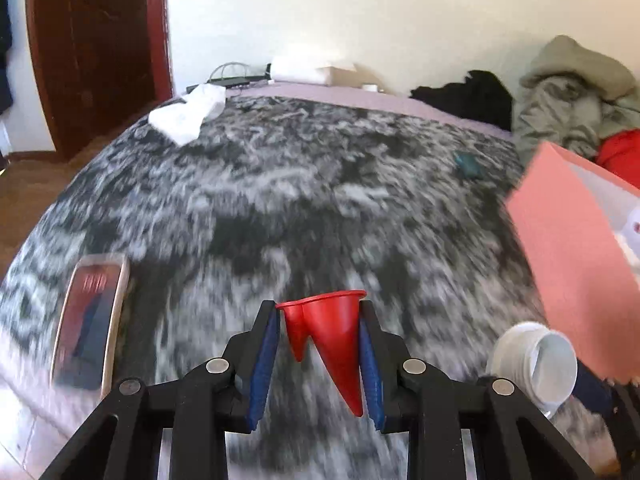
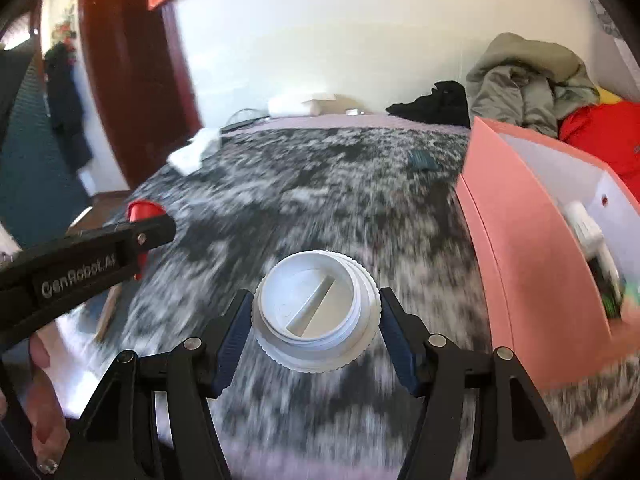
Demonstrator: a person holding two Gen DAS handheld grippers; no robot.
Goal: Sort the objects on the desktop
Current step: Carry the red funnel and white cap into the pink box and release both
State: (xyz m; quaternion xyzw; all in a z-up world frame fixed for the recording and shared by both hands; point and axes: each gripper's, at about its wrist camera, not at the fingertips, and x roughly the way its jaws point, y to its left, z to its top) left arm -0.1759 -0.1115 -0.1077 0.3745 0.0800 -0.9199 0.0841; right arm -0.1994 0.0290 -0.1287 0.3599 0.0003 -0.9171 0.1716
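Observation:
My left gripper (image 1: 320, 312) is shut on a red funnel (image 1: 332, 340), held above the grey-and-white patterned bed cover (image 1: 280, 184). My right gripper (image 2: 316, 296) is shut on a white ribbed screw cap (image 2: 316, 312), also lifted above the cover. The cap also shows in the left wrist view (image 1: 536, 364), at lower right. The left gripper and a bit of the red funnel (image 2: 140, 210) appear at the left of the right wrist view. A pink box (image 2: 532, 240) with white items inside stands open at the right; it also shows in the left wrist view (image 1: 568, 256).
A phone (image 1: 90, 320) lies on the cover at the left. A small dark teal object (image 1: 468, 164) lies farther back right. White cloth (image 1: 188, 116) sits at the far left corner. Piled clothes (image 1: 568, 96) and a red garment (image 2: 604, 136) lie behind the box.

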